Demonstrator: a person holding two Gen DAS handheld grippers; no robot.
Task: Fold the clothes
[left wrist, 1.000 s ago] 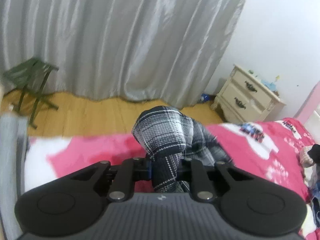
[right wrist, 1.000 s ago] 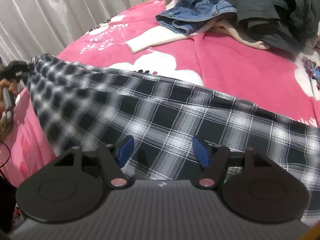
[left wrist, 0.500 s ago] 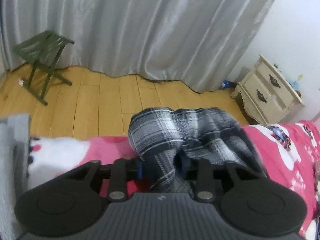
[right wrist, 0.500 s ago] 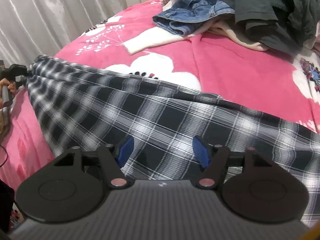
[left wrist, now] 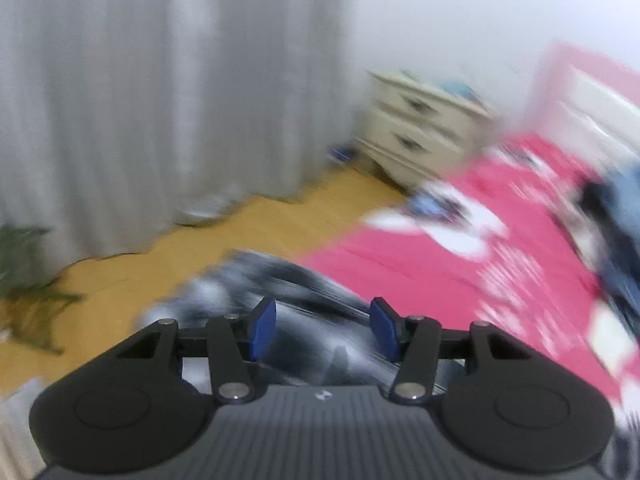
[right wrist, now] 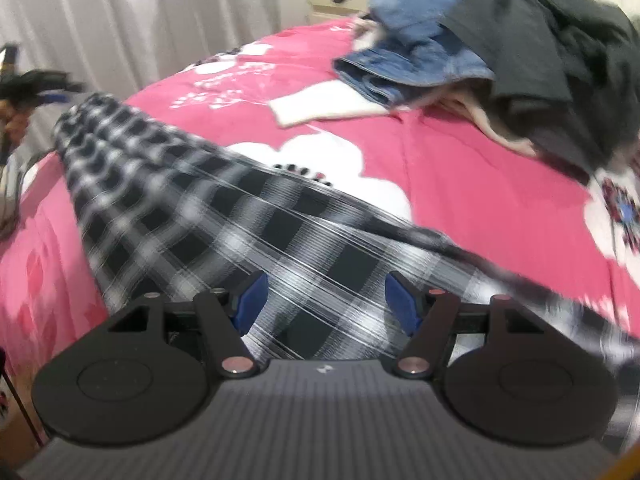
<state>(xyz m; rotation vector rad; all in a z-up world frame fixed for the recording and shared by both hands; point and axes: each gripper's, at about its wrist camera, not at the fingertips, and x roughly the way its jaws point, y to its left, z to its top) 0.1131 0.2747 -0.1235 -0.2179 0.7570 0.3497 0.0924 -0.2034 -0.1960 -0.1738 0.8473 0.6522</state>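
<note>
A black-and-white plaid garment (right wrist: 224, 208) lies stretched across the pink bed (right wrist: 480, 200). My right gripper (right wrist: 326, 300) is open, its blue pads apart just above the plaid cloth. In the blurred left wrist view the same plaid garment (left wrist: 288, 292) lies bunched at the bed's edge. My left gripper (left wrist: 322, 326) is open over it, with nothing between the pads. The left gripper also shows in the right wrist view (right wrist: 36, 84), off the garment's far end.
A pile of clothes, blue jeans (right wrist: 416, 56) and dark garments (right wrist: 560, 52), sits on the bed's far side. A cream nightstand (left wrist: 420, 128) stands by the grey curtain (left wrist: 160, 100). A green stool (left wrist: 24, 280) stands on the wooden floor (left wrist: 200, 248).
My left gripper has opened and let go of the plaid garment, then swung right. The garment's far end has dropped onto the bed. The right gripper stays open.
</note>
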